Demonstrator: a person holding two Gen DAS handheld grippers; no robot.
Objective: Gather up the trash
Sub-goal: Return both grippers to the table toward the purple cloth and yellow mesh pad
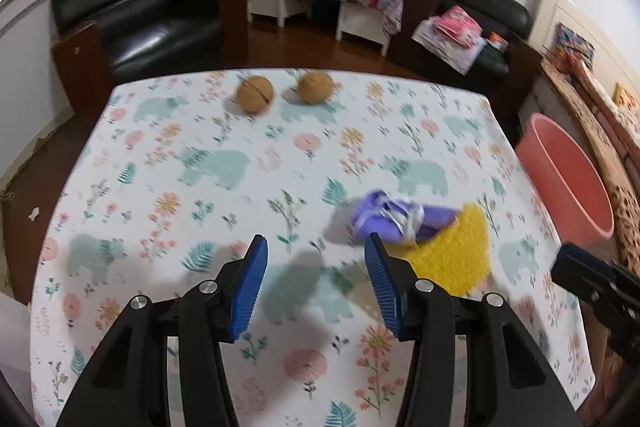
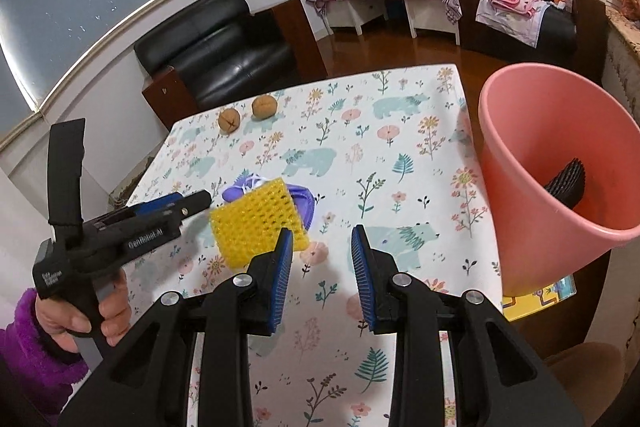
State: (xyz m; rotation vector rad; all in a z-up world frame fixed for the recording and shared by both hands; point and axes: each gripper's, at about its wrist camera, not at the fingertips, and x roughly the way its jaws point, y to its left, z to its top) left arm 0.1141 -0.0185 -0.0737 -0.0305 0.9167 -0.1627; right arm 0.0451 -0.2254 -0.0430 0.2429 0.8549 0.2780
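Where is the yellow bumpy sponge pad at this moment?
The yellow bumpy sponge pad lies on the floral tablecloth, touching the crumpled purple wrapper behind it, left of the pink plastic bucket.

The desk point(image 2: 400, 155) wears a matt printed cloth. The bin point(image 2: 532, 163) is smooth salmon plastic with a dull sheen. The sponge point(image 2: 256, 223) is yellow with a rough, bumpy mesh face; the wrapper point(image 1: 394, 221) at its 11 o'clock is crinkled purple film. The pads point(image 1: 250, 291) are ribbed blue rubber on matt black plastic with bright metal pins. The sleeve point(image 2: 28, 347) is fuzzy purple fleece.
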